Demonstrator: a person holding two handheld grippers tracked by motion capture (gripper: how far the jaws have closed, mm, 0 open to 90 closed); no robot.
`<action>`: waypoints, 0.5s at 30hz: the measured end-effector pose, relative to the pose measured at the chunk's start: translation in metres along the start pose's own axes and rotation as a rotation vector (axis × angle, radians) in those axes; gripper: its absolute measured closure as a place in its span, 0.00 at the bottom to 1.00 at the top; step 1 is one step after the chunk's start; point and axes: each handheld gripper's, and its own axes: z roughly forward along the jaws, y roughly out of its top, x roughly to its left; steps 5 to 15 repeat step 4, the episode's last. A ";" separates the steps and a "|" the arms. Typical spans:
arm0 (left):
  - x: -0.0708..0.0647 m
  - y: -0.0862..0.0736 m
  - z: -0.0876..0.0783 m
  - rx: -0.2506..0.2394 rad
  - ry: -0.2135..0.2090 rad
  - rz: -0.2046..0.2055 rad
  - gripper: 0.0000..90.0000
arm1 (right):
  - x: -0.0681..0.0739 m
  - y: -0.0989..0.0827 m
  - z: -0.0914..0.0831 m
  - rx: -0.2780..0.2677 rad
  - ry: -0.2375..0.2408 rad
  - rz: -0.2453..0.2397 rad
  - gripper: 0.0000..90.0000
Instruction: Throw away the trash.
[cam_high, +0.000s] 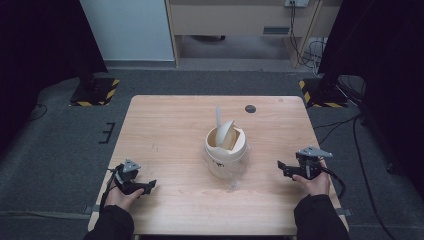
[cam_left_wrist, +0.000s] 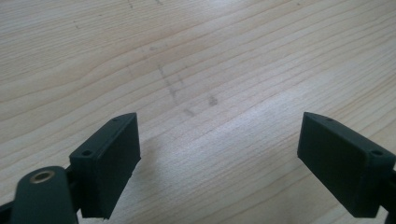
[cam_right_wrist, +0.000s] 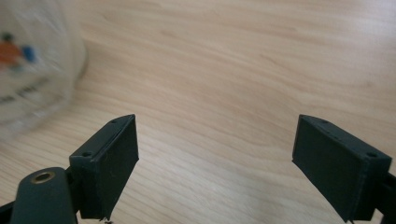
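A small cream bin (cam_high: 226, 150) with a tilted swing lid stands in the middle of the wooden table (cam_high: 170, 125), wrapped in a clear plastic bag. My left gripper (cam_high: 151, 185) lies low at the table's front left, pointing right. Its jaws are open in the left gripper view (cam_left_wrist: 219, 122), with bare wood between them. My right gripper (cam_high: 281, 167) sits at the front right, pointing left toward the bin. In the right gripper view (cam_right_wrist: 217, 120) its jaws are open and hold nothing, and the bin's bagged side (cam_right_wrist: 32, 60) is blurred at the upper left.
A dark round disc (cam_high: 250, 108) lies near the table's far edge. Stand bases with yellow-black stripes (cam_high: 95, 92) (cam_high: 320, 94) sit on the floor beyond the far corners. Cables (cam_high: 360, 150) run along the floor at the right.
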 end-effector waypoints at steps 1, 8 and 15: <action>0.000 0.000 0.001 0.001 0.001 -0.004 0.13 | -0.002 -0.002 0.001 0.011 -0.008 0.000 0.16; 0.001 0.000 0.002 0.007 0.002 -0.006 0.13 | -0.005 -0.004 0.002 0.022 -0.013 0.010 0.16; 0.001 0.000 0.002 0.007 0.002 -0.006 0.13 | -0.005 -0.004 0.002 0.022 -0.013 0.010 0.16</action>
